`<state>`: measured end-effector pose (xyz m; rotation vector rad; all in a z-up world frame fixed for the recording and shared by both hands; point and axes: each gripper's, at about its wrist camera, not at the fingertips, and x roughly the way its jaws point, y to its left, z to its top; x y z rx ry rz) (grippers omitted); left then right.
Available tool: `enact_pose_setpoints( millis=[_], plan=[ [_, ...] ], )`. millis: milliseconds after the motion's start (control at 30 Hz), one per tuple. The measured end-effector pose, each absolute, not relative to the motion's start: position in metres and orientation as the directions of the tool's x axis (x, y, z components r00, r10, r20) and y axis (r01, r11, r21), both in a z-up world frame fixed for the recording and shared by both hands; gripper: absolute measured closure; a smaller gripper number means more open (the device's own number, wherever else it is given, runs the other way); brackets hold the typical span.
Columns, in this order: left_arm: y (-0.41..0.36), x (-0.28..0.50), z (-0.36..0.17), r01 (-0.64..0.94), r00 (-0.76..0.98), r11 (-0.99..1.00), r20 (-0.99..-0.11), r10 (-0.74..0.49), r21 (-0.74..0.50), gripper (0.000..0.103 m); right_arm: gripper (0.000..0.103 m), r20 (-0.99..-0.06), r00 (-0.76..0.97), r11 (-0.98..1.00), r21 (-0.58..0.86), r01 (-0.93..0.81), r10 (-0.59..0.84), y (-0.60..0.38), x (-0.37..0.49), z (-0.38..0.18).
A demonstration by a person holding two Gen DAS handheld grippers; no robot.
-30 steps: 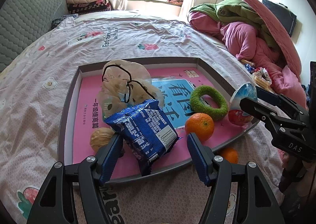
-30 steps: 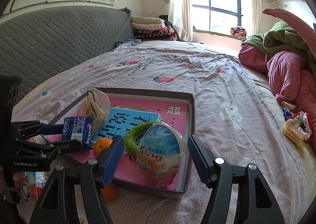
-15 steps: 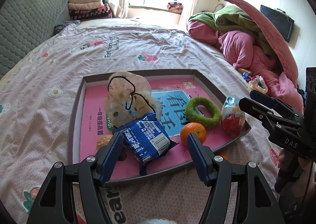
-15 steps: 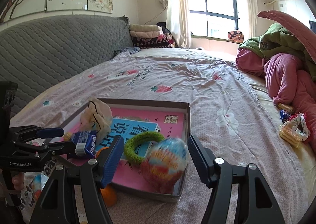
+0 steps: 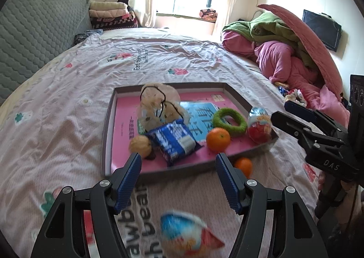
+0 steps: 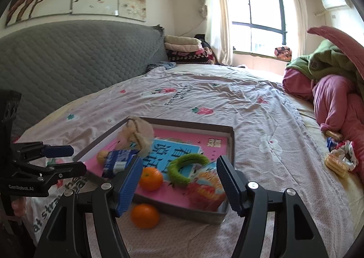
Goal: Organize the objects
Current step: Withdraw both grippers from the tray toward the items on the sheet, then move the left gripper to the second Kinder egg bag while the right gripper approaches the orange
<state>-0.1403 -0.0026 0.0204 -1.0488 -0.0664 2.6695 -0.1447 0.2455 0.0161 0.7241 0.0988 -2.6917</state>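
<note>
1. One bed (image 5: 68,103) with a pink patterned sheet fills most of both views; a grey quilted headboard (image 6: 68,58) rises at the upper left of the right wrist view, and a heap of pink and green bedding (image 5: 284,53) lies at the right edge.
2. One shallow tray (image 5: 109,126) with a pink printed floor sits mid-frame on the sheet.
3. Two grippers stand released, gripping nothing: the left gripper (image 5: 178,163) at the bottom centre of its own view, just short of the tray's near rim, and the right gripper (image 6: 179,167) low in its view, over the tray's near corner.
4. One crumpled clear bag (image 5: 157,103) stands toward the tray's far side, left of centre.
5. One blue snack packet (image 5: 173,138) lies in front of the bag.
6. One green ring (image 5: 229,119) lies flat to the right of the packet.
7. One egg-shaped toy pack (image 5: 259,125) stands in the tray's right corner, beside the ring.
8. One orange (image 5: 218,139) rests in the tray between packet and egg pack.
9. One walnut (image 5: 140,145) sits left of the packet.
10. One second orange (image 5: 243,166) lies on the sheet just outside the near rim.
11. One blurred red-and-blue wrapper (image 5: 188,237) shows at the bottom centre, on the sheet.
</note>
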Motion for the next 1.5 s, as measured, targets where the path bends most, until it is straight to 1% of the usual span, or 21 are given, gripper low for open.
enact_pose_setpoints(
  millis=[200,433,800,900,1100,1267,1367,1500],
  plan=[
    [-0.006,-0.113,0.015,-0.212,-0.69,-0.965,-0.677,0.258,-0.152,0.034,0.036,-0.522,-0.793,-0.925,-0.021,0.38,-0.314,0.23,-0.126,0.007],
    [-0.005,-0.093,0.003,-0.188,-0.668,-0.969,-0.703,0.245,-0.159,0.034,0.036,-0.545,-0.791,-0.918,-0.09,0.385,-0.278,0.218,-0.112,-0.008],
    [-0.006,-0.084,-0.014,-0.131,-0.633,-0.968,-0.733,0.247,-0.213,0.034,0.036,-0.597,-0.753,-0.916,-0.077,0.395,-0.275,0.215,-0.115,-0.024],
    [-0.001,-0.083,-0.017,-0.131,-0.634,-0.975,-0.74,0.224,-0.182,0.034,0.036,-0.612,-0.743,-0.913,-0.081,0.399,-0.27,0.213,-0.116,-0.028],
    [0.009,-0.081,-0.024,-0.119,-0.63,-0.98,-0.751,0.198,-0.159,0.034,0.036,-0.639,-0.719,-0.913,-0.063,0.403,-0.274,0.21,-0.121,-0.037],
    [0.009,-0.086,-0.031,-0.05,-0.632,-0.986,-0.759,0.154,-0.158,0.034,0.036,-0.655,-0.7,-0.911,-0.041,0.41,-0.285,0.209,-0.125,-0.042],
    [0.012,-0.089,-0.034,-0.026,-0.636,-0.99,-0.762,0.121,-0.136,0.034,0.036,-0.663,-0.69,-0.91,-0.033,0.414,-0.29,0.206,-0.128,-0.046],
    [0.016,-0.093,-0.038,-0.018,-0.644,-0.992,-0.757,0.109,-0.127,0.034,0.036,-0.673,-0.68,-0.908,-0.032,0.419,-0.29,0.2,-0.131,-0.051]
  ],
)
